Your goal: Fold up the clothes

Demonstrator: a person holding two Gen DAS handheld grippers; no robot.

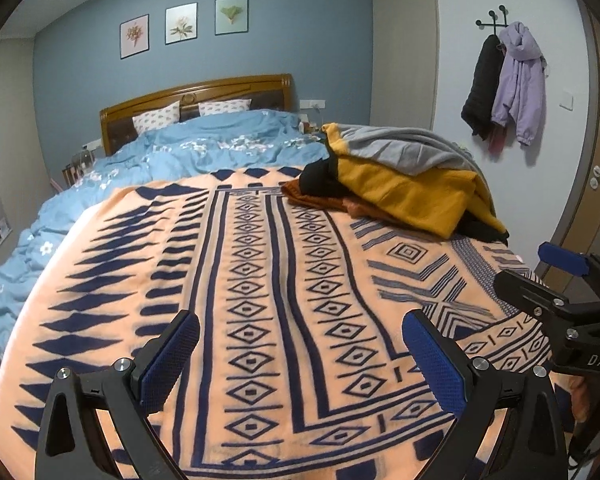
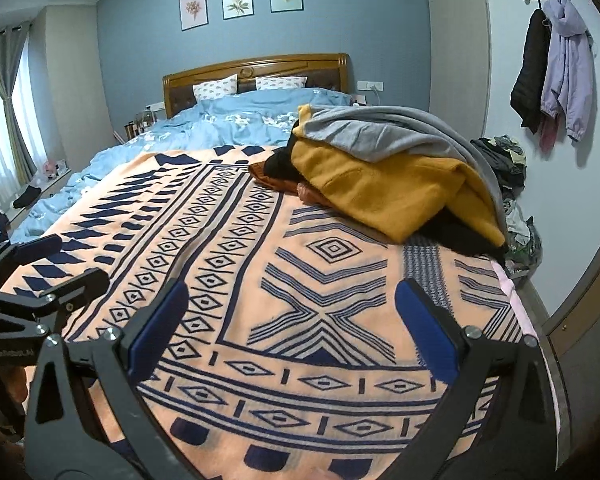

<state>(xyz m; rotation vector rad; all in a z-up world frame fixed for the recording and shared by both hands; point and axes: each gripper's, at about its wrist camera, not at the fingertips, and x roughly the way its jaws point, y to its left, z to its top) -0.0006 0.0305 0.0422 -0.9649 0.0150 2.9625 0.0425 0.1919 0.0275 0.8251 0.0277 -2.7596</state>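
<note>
The fingers of my left gripper (image 1: 300,336) stand wide apart with nothing between the blue pads, and I see only the patterned blanket (image 1: 260,280) under them. My right gripper (image 2: 292,304) is the same: released, its two fingers spread far from each other, holding nothing. Both grippers hang over the near end of the bed, above the peach blanket with dark blue diamonds and stripes. In the left wrist view my right gripper shows at the right edge, and in the right wrist view the left one shows at the left edge. The clothes to fold lie in a pile (image 2: 388,176) on the far right part of the blanket, well apart from both grippers. On top is a grey garment (image 2: 380,128), under it a mustard yellow garment (image 2: 380,196), then something black (image 2: 282,168) and a rust orange piece (image 2: 272,178) at the bottom. Behind the blanket is a rumpled light blue duvet (image 1: 204,148) with white flowers, then two pillows against a wooden headboard (image 1: 196,96). On the right wall a black coat (image 1: 482,88) and a lilac jacket (image 1: 520,80) hang from hooks.
</note>
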